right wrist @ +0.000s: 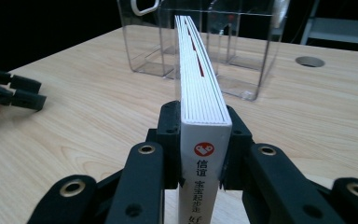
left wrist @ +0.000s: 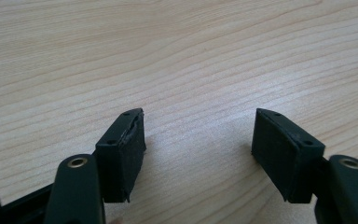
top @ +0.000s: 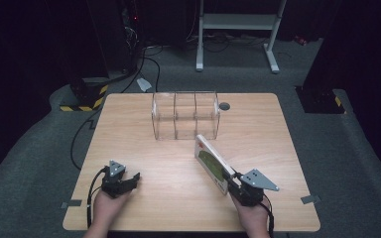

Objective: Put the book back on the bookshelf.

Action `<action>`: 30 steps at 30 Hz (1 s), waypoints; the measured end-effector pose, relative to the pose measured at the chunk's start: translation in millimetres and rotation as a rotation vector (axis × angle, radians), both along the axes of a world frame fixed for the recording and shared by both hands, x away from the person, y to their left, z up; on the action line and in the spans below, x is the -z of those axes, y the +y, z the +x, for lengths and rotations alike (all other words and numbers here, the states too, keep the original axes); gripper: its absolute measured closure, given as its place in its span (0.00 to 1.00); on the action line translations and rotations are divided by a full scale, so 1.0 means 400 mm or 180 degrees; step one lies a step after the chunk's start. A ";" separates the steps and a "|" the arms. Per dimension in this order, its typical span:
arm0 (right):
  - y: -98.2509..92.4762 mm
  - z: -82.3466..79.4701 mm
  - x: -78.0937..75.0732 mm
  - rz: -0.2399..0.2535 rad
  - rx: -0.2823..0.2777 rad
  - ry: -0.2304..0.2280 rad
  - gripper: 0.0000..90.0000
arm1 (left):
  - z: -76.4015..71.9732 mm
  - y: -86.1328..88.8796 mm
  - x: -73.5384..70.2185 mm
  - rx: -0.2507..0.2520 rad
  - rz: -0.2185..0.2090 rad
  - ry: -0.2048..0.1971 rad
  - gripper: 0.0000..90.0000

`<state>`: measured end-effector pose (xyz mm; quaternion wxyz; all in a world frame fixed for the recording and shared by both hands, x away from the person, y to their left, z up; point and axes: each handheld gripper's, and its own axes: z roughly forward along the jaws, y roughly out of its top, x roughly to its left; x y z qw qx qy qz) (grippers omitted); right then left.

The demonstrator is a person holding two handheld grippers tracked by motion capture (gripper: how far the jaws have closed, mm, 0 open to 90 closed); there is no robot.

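Note:
My right gripper (top: 234, 182) is shut on a white book (top: 212, 162) with a green cover, held off the table at the front right. In the right gripper view the book (right wrist: 199, 88) stands on edge between the jaws, its spine with a red logo toward the camera and its pages pointing at a clear plastic rack (right wrist: 214, 42). That rack (top: 185, 115), with three slots, stands on the far middle of the wooden table (top: 144, 198). My left gripper (top: 135, 178) rests low at the front left. Its jaws stand wide apart over bare wood (left wrist: 198, 135) with nothing between them.
A round grey grommet (top: 224, 106) sits in the tabletop just right of the rack. Cables (top: 82, 134) trail off the table's left edge toward a black stand. A white frame (top: 238, 22) stands on the floor behind the table.

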<state>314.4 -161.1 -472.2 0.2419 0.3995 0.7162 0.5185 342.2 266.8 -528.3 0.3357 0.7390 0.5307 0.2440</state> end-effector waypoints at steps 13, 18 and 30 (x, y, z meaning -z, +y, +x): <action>-0.013 -0.007 -0.017 -0.0048 0.0176 -0.0127 0.83 | -0.001 0.000 0.000 0.0005 0.0000 -0.0001 0.38; -0.009 -0.012 -0.023 -0.0068 0.0186 -0.0156 0.83 | -0.001 0.000 0.000 0.0006 0.0000 -0.0001 0.38; 0.009 -0.007 -0.063 0.0025 0.0137 -0.0212 0.84 | -0.002 0.000 0.000 0.0002 0.0006 -0.0001 0.38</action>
